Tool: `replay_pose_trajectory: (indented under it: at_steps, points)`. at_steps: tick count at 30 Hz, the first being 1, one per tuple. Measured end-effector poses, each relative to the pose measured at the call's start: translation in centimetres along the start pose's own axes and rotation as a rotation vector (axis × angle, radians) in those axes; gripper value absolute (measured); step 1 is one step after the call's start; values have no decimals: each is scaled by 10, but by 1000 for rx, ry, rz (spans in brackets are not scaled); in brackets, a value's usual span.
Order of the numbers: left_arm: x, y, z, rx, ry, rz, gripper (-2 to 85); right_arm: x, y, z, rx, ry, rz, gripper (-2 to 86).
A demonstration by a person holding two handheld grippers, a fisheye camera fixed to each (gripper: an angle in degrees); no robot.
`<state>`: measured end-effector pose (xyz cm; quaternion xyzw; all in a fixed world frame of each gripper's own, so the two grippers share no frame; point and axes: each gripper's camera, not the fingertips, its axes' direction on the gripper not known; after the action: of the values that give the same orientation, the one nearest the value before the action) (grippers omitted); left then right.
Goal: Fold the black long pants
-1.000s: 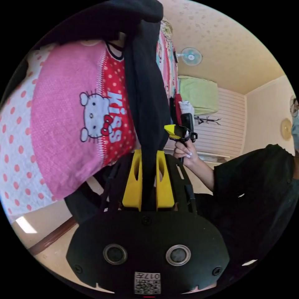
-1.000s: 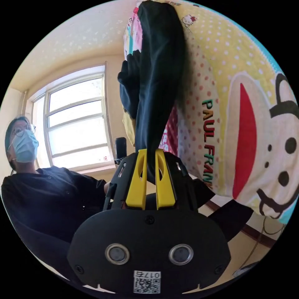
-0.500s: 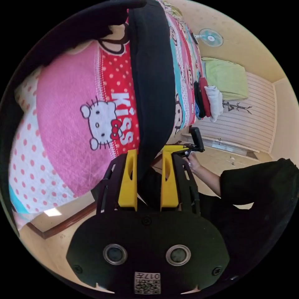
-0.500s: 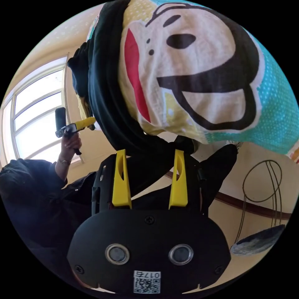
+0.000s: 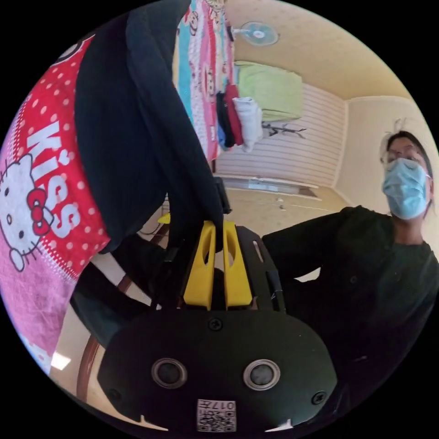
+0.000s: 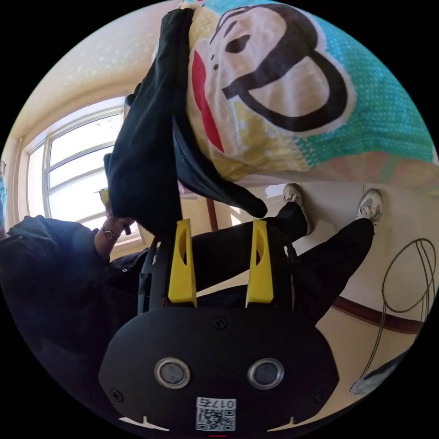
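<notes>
left tongs (image 5: 218,224) clench black pants (image 5: 137,151) over cartoon bedspread (image 5: 41,183); right tongs (image 6: 222,224) released.

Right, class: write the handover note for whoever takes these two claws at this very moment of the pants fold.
Left claw: shut on the black pants, which hang against the cartoon bedcover.
Right claw: open, holding nothing; the pants' cloth is just beyond its jaws.
Done: pants are draped doubled at the bed's edge.
Left: regrip with the right claw, lay the pants flat, finish folding. A stack of folded clothes sits further along the bed.
</notes>
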<state>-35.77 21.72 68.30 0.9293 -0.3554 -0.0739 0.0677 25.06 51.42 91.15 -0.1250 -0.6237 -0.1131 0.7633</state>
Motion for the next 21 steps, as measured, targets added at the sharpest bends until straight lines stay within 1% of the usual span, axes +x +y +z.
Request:
replay_pose_trajectory:
  at_steps: [1, 2, 3, 4, 6, 7, 9, 12, 14, 16, 17, 19, 20, 21]
  points:
    - [-13, 2, 9, -46, -140, -60, 13, 3, 0, -5, 0, -19, -6, 189]
    - [-20, 3, 13, -65, -231, -89, 14, 5, 0, -7, -2, -18, -8, 192]
    - [-38, 8, 19, -81, -413, -155, 17, 10, -1, -10, -12, -22, -19, 198]
    - [-54, 13, 18, -41, -449, -202, 20, 15, -3, -12, -26, -49, -27, 212]
    - [-72, 18, 13, 13, -373, -272, 23, 20, -7, -14, -32, -110, -47, 225]
    - [-74, 20, 15, 24, -376, -267, 25, 18, -8, -15, -36, -138, -75, 230]
    - [-67, 24, 21, 33, -428, -228, 30, 12, -13, -10, -62, -127, -108, 235]
    - [-62, 30, 25, 39, -436, -221, 46, 2, -23, 10, -106, -70, -151, 232]
    - [-59, 37, 23, 47, -447, -226, 62, 0, -30, 24, -105, -64, -163, 208]
    - [-46, 48, 12, 67, -517, -233, 66, -4, -26, 26, -74, -58, -180, 144]
    - [-39, 49, 7, 80, -546, -227, 64, -5, -24, 26, -82, -73, -178, 129]
    - [1, 45, -20, 173, -598, -159, 48, -20, -6, 21, -115, -135, -173, 84]
    - [11, 41, -27, 199, -592, -139, 43, -26, 1, 19, -113, -139, -176, 77]
    - [32, 30, -39, 242, -565, -74, 17, -40, 16, 13, -102, -178, -179, 62]
